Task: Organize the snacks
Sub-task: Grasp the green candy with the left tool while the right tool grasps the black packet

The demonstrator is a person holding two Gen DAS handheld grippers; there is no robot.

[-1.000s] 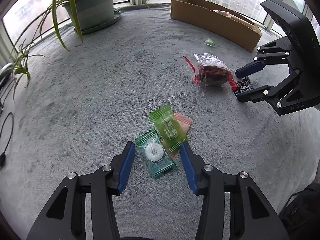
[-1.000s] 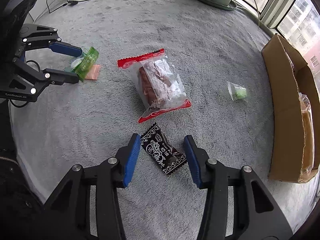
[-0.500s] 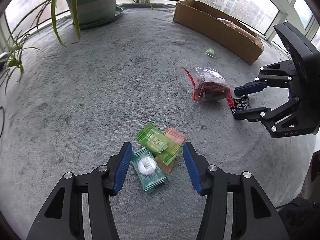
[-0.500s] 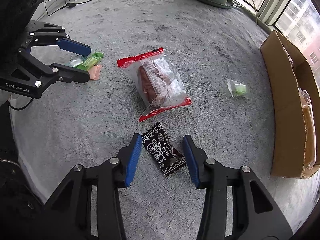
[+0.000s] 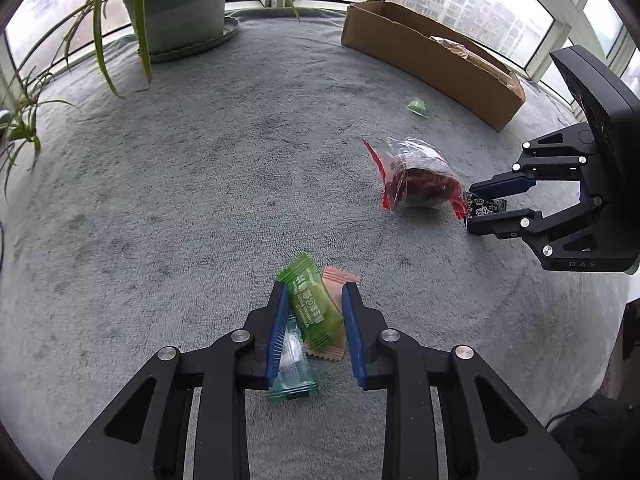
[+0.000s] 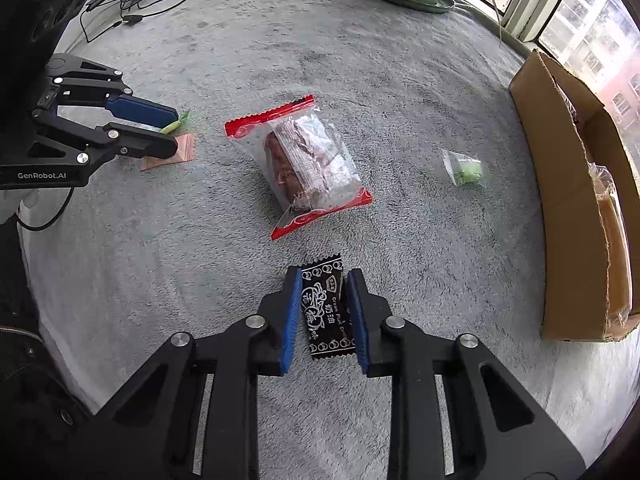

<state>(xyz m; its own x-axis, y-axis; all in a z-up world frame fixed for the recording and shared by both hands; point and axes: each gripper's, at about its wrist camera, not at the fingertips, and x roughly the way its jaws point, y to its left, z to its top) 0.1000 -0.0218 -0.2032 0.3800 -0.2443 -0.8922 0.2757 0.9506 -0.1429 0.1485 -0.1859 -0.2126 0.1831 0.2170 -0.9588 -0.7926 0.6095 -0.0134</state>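
Observation:
My left gripper (image 5: 314, 292) points down at a small pile of candy packets, and its jaws are closing on the green packet (image 5: 310, 308), pads against its two long edges. A teal clear packet (image 5: 292, 372) lies under the left finger and a pink packet (image 5: 340, 278) beneath the green one. My right gripper (image 6: 324, 276) is closing on a black candy packet (image 6: 326, 312), pads pressing its sides. Just beyond it lies a clear bag with red ends (image 6: 308, 164). A small green candy (image 6: 466, 170) rests near the open cardboard box (image 6: 560, 200).
Everything lies on a grey fleece cover. A potted plant (image 5: 180, 12) stands at the far window edge, with long leaves hanging out. Cables (image 6: 136, 0) trail along the far left side. The box holds a wrapped item at one end.
Both pairs of jaws have narrowed from wide apart to touching their packets. The left gripper shifted over the green packet, which now stands between its pads. The black packet turned lengthwise.

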